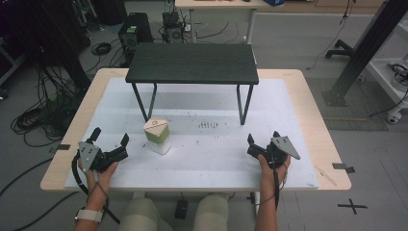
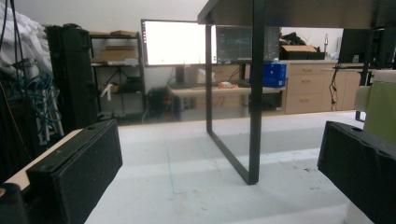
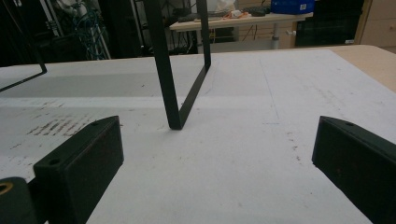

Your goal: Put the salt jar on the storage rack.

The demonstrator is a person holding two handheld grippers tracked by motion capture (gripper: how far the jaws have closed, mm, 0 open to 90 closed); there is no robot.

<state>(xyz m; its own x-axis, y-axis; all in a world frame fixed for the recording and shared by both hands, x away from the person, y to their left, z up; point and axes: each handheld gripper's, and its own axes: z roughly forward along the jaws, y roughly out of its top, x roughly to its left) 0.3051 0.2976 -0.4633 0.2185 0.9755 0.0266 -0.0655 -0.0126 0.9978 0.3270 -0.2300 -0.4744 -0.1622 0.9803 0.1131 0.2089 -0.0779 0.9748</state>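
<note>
A small green and cream box (image 1: 157,134) stands upright on the white mat (image 1: 202,163), left of centre. My left gripper (image 1: 110,136) rests on the mat just left of the box, held in a hand, jaws wide apart with nothing between them. In the left gripper view the box (image 2: 380,109) shows at the right edge, behind the right jaw of that open gripper (image 2: 217,186). My right gripper (image 1: 263,137) sits near the mat's front right, also open. In the right gripper view this gripper (image 3: 215,172) has bare mat between its jaws.
A low black stand (image 1: 192,62) on thin metal legs spans the back of the mat; one leg (image 2: 254,93) rises ahead of the left gripper and another leg (image 3: 180,88) ahead of the right. Dark scuff marks (image 1: 208,125) lie mid-mat. The wooden table edge (image 1: 322,144) borders the mat.
</note>
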